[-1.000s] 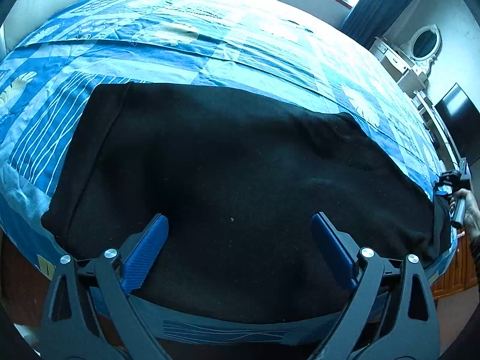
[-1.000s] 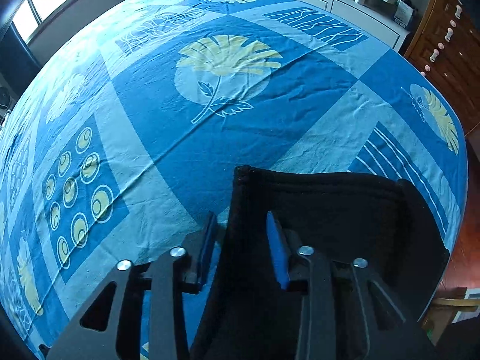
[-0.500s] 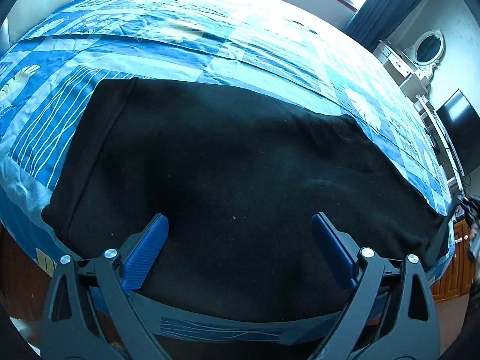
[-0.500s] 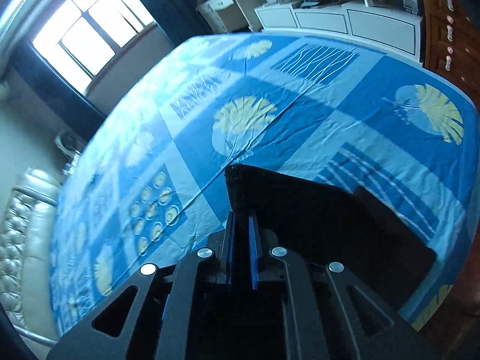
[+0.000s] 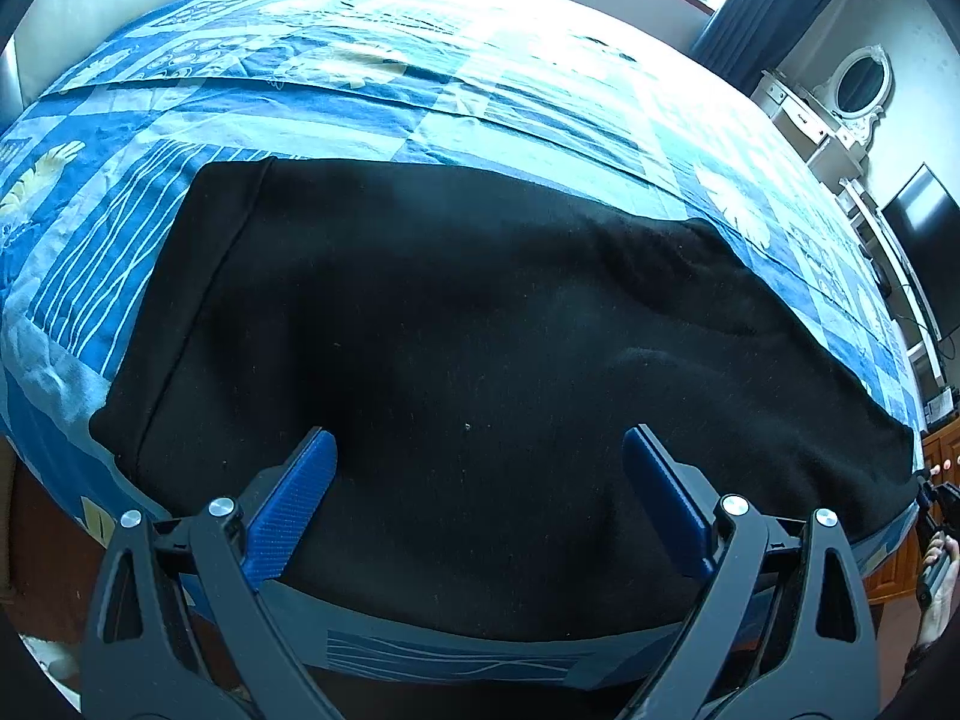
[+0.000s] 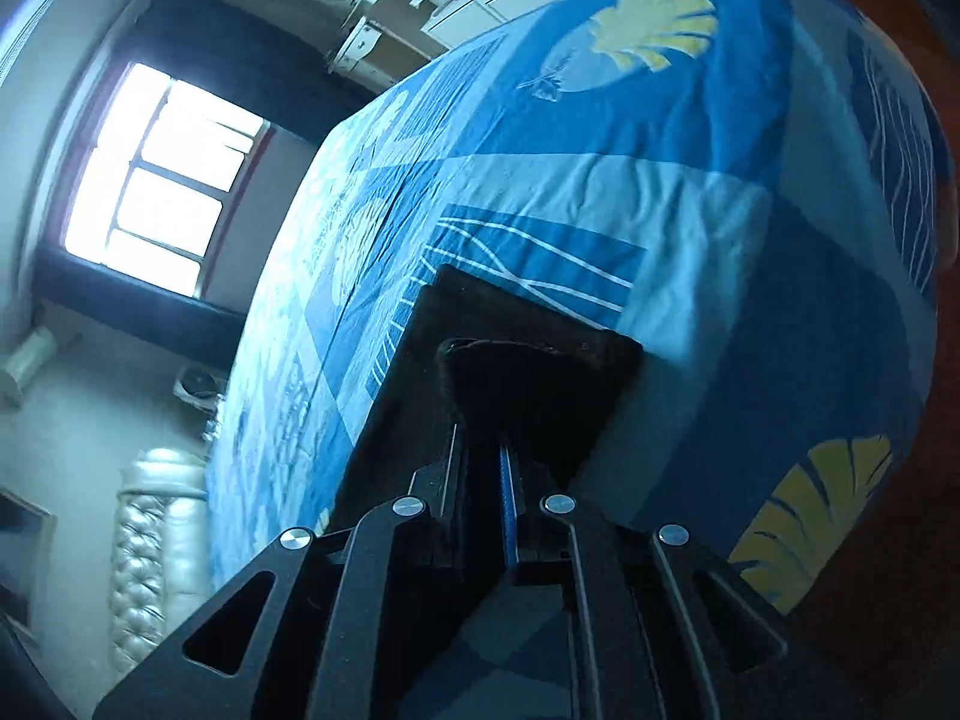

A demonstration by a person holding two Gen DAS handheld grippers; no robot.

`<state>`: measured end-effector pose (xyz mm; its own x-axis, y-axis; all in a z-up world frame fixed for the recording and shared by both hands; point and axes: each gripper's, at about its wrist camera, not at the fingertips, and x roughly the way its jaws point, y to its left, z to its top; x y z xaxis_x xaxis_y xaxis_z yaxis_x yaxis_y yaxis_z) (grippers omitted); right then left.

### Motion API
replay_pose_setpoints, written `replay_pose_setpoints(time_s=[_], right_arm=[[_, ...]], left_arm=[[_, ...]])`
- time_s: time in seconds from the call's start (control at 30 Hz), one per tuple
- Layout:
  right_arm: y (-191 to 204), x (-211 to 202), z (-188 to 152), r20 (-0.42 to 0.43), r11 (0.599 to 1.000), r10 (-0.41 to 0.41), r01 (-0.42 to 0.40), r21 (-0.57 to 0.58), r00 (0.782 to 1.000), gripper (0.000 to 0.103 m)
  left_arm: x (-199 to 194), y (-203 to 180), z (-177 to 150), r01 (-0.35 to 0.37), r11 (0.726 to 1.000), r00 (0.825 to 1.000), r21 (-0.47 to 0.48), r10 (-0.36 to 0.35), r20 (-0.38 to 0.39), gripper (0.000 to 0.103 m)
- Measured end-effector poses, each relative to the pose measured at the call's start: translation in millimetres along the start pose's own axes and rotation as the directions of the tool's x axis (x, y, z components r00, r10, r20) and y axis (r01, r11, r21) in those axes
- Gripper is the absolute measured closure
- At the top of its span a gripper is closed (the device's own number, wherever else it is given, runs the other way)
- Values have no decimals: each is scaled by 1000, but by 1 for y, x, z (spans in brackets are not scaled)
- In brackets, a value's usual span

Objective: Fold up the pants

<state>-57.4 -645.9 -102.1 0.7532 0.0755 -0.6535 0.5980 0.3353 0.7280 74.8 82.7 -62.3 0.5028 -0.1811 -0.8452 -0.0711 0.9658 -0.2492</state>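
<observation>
Left wrist view: the left gripper (image 5: pixel 480 462) hovers with its two blue, ribbed fingers (image 5: pixel 294 498) spread wide apart, holding nothing, low over the near edge of a pair of black pants (image 5: pixel 468 348). The pants are a soft, matte, fleece-like cloth flecked with lint, laid out flat and broad across the near side of the bed (image 5: pixel 420 90), with a stitched band running down their left end and a few shallow creases toward the right. Both fingers frame the cloth's near hem without visibly touching it. The bed wears a thin, lightly wrinkled cotton sheet in a patchwork of blue squares with pale leaf and line prints. At the far right edge, the person's hand (image 5: pixel 936 576) grips a dark handle just past the pants' right end.

Right wrist view, tilted steeply: the right gripper (image 6: pixel 480 450) has its fingers (image 6: pixel 509 492) pressed together, clamped on a bunched corner of the same black pants (image 6: pixel 510 384), which rises in a small fuzzy fold just beyond the tips. The rest of that end lies flat on the bed's blue sheet (image 6: pixel 720 210), near the mattress corner. Beyond stand a bright paned window (image 6: pixel 162 180), a tufted silvery headboard (image 6: pixel 156 540) and a white dresser (image 6: pixel 390 30) with an oval mirror.
</observation>
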Motion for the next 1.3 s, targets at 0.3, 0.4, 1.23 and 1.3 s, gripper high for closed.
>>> replay_pose_setpoints(time_s=[0.3, 0.4, 1.23, 1.3], right_arm=[[2, 3, 9, -4, 997, 52, -52, 51, 999, 46], [12, 10, 10, -18, 1000, -15, 15, -18, 1000, 73], [-20, 9, 19, 48, 993, -11, 17, -115, 999, 93], [-28, 6, 21, 42, 997, 18, -14, -82, 999, 92]], left_arm=[[2, -6, -2, -39, 999, 999, 37, 39, 5, 7], [2, -4, -1, -29, 999, 1000, 26, 29, 6, 7], [2, -6, -4, -28, 999, 999, 16, 27, 23, 7], [3, -6, -4, -26, 1000, 999, 18, 25, 23, 7]])
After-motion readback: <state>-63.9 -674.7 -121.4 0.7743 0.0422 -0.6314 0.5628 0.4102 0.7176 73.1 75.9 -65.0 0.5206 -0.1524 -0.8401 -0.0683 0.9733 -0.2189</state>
